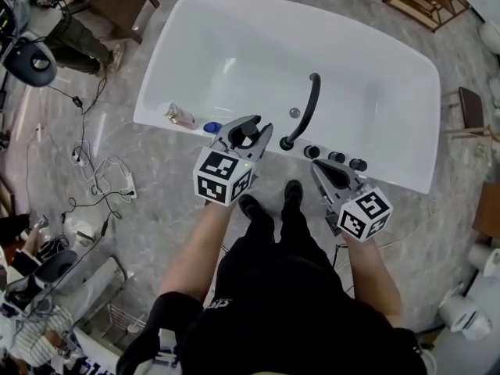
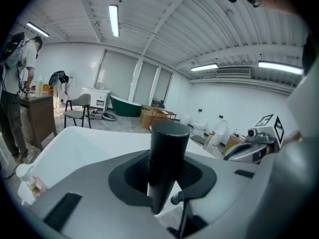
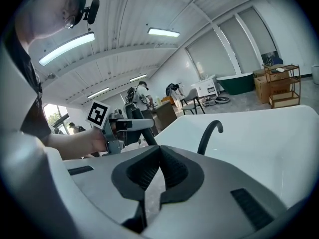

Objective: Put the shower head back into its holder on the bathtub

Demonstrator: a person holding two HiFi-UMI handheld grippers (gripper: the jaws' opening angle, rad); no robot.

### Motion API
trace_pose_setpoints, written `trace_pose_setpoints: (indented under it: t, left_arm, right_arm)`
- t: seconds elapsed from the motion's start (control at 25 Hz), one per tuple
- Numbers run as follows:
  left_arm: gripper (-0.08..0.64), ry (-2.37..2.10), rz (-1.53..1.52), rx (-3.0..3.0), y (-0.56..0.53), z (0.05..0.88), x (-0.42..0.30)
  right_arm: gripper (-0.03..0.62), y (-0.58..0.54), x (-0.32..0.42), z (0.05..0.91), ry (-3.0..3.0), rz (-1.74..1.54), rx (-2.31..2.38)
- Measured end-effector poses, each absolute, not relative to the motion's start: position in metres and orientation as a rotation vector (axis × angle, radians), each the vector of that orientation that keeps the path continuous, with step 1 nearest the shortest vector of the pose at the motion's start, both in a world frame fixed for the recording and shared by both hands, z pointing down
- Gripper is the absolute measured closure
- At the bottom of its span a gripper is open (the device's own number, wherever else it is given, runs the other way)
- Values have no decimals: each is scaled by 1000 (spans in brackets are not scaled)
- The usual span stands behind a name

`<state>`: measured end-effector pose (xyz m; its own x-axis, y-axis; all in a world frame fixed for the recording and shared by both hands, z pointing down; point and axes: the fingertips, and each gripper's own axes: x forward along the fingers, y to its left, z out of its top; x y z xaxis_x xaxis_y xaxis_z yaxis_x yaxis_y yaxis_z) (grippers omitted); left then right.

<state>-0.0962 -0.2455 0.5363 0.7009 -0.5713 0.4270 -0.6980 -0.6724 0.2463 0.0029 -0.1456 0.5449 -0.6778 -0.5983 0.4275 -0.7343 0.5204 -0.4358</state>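
Note:
A black cylindrical shower head point(image 1: 248, 134) stands upright between the jaws of my left gripper point(image 1: 251, 130), which is shut on it just in front of the near rim of the white bathtub point(image 1: 234, 30). In the left gripper view the shower head point(image 2: 167, 158) rises from between the dark pads, which press on its sides. My right gripper point(image 1: 326, 170) is shut with nothing in it, near the rim to the right; its pads point(image 3: 172, 171) meet at the tips. The black curved spout point(image 1: 312, 104) rises from the rim between the two grippers. I cannot make out the holder.
Three black knobs point(image 1: 336, 157) sit on the rim right of the spout. A small bottle point(image 1: 180, 116) and a blue cap point(image 1: 212, 127) lie on the rim at left. Cables point(image 1: 101, 178) trail over the floor at left. The person's feet point(image 1: 269, 201) stand close to the tub.

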Motion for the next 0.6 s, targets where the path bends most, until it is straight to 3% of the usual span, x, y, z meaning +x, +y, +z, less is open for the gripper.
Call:
trace_pose_setpoints:
  t: [0.6]
  left_arm:
    - [434, -958, 553, 2471, -250, 604, -73]
  right_arm:
    - [577, -136, 17, 573, -2467, 955, 1123]
